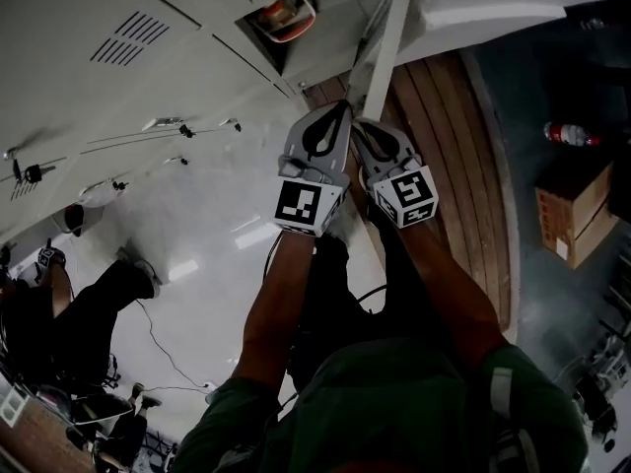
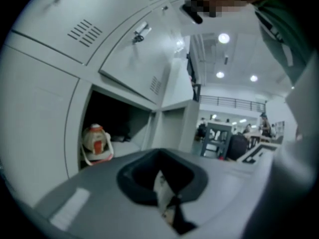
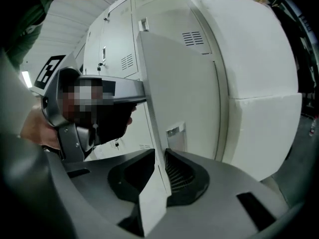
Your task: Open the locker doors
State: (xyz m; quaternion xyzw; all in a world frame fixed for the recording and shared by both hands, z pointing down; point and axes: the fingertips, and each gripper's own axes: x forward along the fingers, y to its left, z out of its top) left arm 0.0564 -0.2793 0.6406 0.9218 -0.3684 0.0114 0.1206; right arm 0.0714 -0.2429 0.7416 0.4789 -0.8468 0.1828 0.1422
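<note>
Holding the locker door (image 3: 185, 88), ajar from the locker bank (image 3: 113, 44), by its thin edge in my right tongs (image 3: 158, 183), left tongs (image 2: 167, 201) clenched alongside, I judge an angled pull could slip the smooth sheet free

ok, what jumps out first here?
Both grippers meet at the edge of one open door: the right gripper is shut on the door, with the left gripper right beside it. Behind them, an open compartment holds a red-and-white bottle.
</note>
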